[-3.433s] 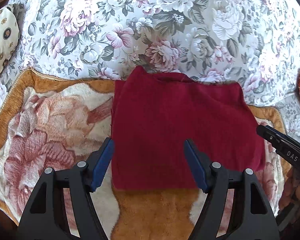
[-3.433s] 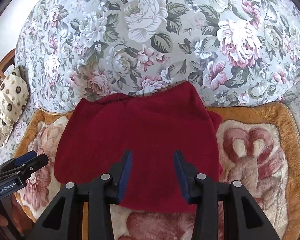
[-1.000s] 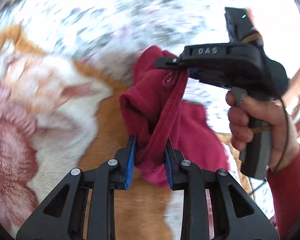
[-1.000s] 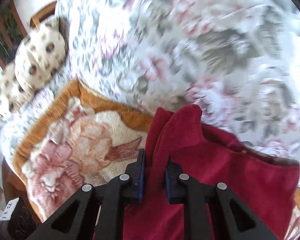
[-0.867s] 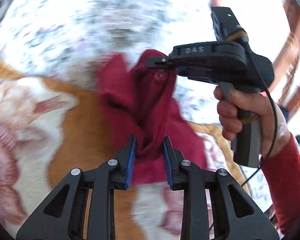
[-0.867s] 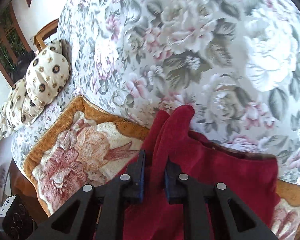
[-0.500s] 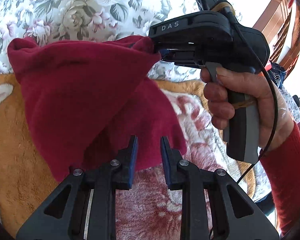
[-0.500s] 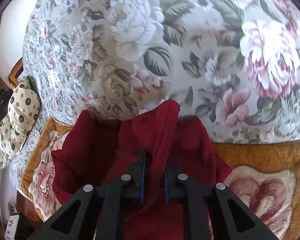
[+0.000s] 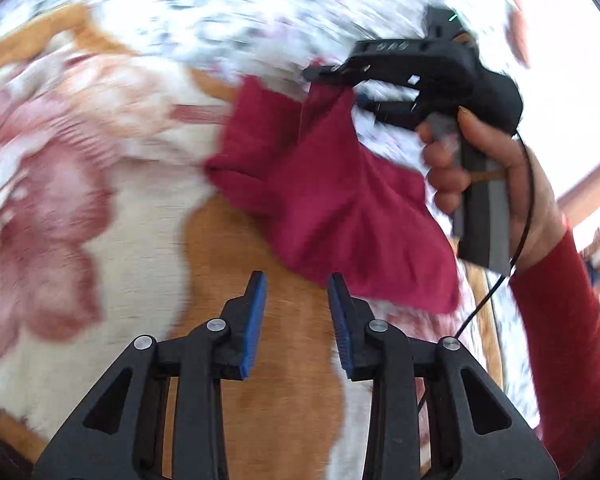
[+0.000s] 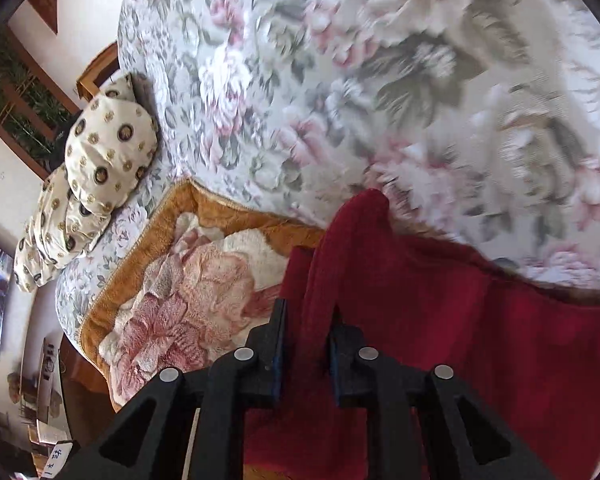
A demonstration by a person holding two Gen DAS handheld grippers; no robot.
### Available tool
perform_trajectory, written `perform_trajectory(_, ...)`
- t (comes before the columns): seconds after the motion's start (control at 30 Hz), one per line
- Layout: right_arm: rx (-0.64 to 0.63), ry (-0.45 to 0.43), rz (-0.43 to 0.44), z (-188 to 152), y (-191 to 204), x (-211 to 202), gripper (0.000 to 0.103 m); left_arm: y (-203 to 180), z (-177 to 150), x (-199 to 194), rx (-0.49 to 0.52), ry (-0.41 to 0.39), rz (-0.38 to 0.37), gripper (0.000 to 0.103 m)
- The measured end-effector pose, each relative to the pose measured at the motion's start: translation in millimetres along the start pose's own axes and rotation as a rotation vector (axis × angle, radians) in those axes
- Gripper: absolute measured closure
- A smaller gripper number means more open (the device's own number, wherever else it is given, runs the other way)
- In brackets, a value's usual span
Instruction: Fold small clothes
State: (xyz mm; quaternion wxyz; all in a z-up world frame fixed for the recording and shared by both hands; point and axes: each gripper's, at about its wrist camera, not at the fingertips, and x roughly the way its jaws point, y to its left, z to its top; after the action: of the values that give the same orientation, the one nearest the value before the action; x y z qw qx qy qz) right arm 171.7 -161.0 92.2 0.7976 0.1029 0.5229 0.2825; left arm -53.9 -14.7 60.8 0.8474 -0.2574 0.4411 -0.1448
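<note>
While clamped on one bunched corner of the red garment (image 10: 439, 320), right gripper (image 10: 305, 332) lifts it off the plush blanket (image 10: 204, 280). Left gripper (image 9: 296, 312), a moment ago pinching the cloth, now spread and empty just below the hanging hem. Fold undone; needs a fresh grip. Spotted pillow (image 10: 108, 152) at the bed's far corner, well clear.
</note>
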Motion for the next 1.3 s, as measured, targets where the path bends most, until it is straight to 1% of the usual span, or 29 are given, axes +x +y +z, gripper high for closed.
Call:
perform_trajectory(0.03, 0.024, 0.044, 0.022, 1.3, 3.7, 17.0, 0.059, 7.7, 0.4, -0.4, -0.023, -0.011, 0.010, 0.040)
perform_trajectory(0.07, 0.058, 0.069, 0.053, 2.4, 6.4, 28.6, 0.058, 14.4, 0.3, -1.5, -0.044, -0.015, 0.006, 0.032)
perform_trajectory(0.1, 0.075, 0.072, 0.065, 3.7, 9.6, 32.8, 0.057, 19.1, 1.9, -1.4, -0.072, -0.024, -0.008, 0.027)
perform_trajectory(0.13, 0.069, 0.062, 0.052, 4.9, 12.8, 32.3, 0.056, 21.4, 0.7, -5.0, -0.084, -0.031, -0.016, 0.027)
perform_trajectory(0.2, 0.006, 0.045, -0.038, 7.6, 19.2, 25.2, 0.056, 19.4, 4.4, -2.0, -0.084, -0.038, -0.007, 0.025)
perform_trajectory(0.27, -0.044, 0.072, -0.132, 10.0, 21.4, 23.9, 0.054, 16.5, 10.8, 8.1, -0.087, -0.033, 0.010, 0.024)
perform_trajectory(0.33, -0.061, 0.124, -0.172, 11.0, 19.0, 33.2, 0.052, 13.7, 16.3, 22.6, -0.104, -0.015, 0.018, 0.024)
perform_trajectory(0.4, -0.064, 0.180, -0.216, 13.3, 17.0, 51.8, 0.052, 11.5, 19.4, 32.5, -0.129, -0.002, 0.026, 0.024)
perform_trajectory(0.47, -0.087, 0.227, -0.258, 17.8, 17.5, 71.0, 0.052, 14.8, 25.0, 44.7, -0.161, -0.020, 0.039, 0.024)
perform_trajectory(0.53, -0.111, 0.239, -0.290, 25.3, 20.0, 84.9, 0.051, 22.0, 28.3, 56.8, -0.199, -0.031, 0.054, 0.024)
perform_trajectory(0.57, -0.121, 0.246, -0.292, 29.9, 22.3, 93.6, 0.049, 27.6, 28.0, 62.6, -0.217, -0.033, 0.052, 0.024)
perform_trajectory(0.6, -0.128, 0.263, -0.297, 32.8, 23.9, 101.0, 0.048, 30.9, 27.4, 64.9, -0.221, -0.053, 0.037, 0.024)
perform_trajectory(0.67, -0.149, 0.310, -0.323, 35.8, 27.4, 118.7, 0.040, 28.5, 27.9, 64.2, -0.197, -0.092, 0.047, 0.024)
perform_trajectory(0.73, -0.184, 0.335, -0.361, 34.3, 31.3, 133.3, 0.037, 25.7, 29.1, 69.0, -0.157, -0.103, 0.056, 0.024)
perform_trajectory(0.77, -0.211, 0.329, -0.384, 32.4, 33.7, 136.6, 0.037, 25.2, 29.5, 71.5, -0.135, -0.117, 0.054, 0.024)
perform_trajectory(0.8, -0.236, 0.308, -0.402, 30.3, 35.8, 136.1, 0.040, 25.9, 29.9, 73.6, -0.127, -0.129, 0.047, 0.024)
perform_trajectory(0.83, -0.266, 0.281, -0.436, 27.3, 36.8, 132.5, 0.057, 26.7, 30.0, 73.4, -0.126, -0.141, 0.034, 0.024)
perform_trajectory(0.87, -0.292, 0.263, -0.451, 24.4, 37.3, 127.4, 0.070, 27.0, 30.8, 73.3, -0.125, -0.143, 0.017, 0.024)
perform_trajectory(0.9, -0.308, 0.249, -0.445, 21.5, 36.8, 120.8, 0.077, 26.4, 31.9, 73.5, -0.118, -0.135, -0.010, 0.040)
perform_trajectory(0.93, -0.314, 0.231, -0.439, 19.0, 35.3, 111.3, 0.084, 24.5, 33.9, 76.3, -0.103, -0.108, -0.048, 0.059)
perform_trajectory(0.97, -0.305, 0.199, -0.420, 16.8, 32.9, 95.0, 0.085, 20.9, 35.9, 78.7, -0.086, -0.079, -0.062, 0.065)
perform_trajectory(1.0, -0.293, 0.169, -0.396, 15.7, 30.9, 80.2, 0.086, 15.0, 36.1, 75.7, -0.067, -0.073, -0.077, 0.069)
perform_trajectory(1.07, -0.258, 0.081, -0.336, 14.0, 21.3, 32.5, 0.087, -5.3, 33.4, 60.6, -0.007, -0.096, -0.121, 0.070)
perform_trajectory(1.13, -0.231, 0.011, -0.310, 10.4, 9.8, -14.5, 0.087, -37.4, 27.9, 45.0, 0.101, -0.111, -0.154, 0.070)
perform_trajectory(1.2, -0.192, -0.059, -0.303, 3.3, -7.5, -67.4, 0.087, -75.8, 20.6, 37.2, 0.212, -0.117, -0.178, 0.070)
perform_trajectory(1.23, -0.170, -0.093, -0.307, -2.3, -16.2, -93.8, 0.087, -91.4, 19.0, 38.3, 0.236, -0.100, -0.194, 0.070)
perform_trajectory(1.3, -0.129, -0.136, -0.325, -17.7, -42.5, -134.1, 0.088, -119.9, 15.1, 49.0, 0.277, -0.058, -0.231, 0.070)
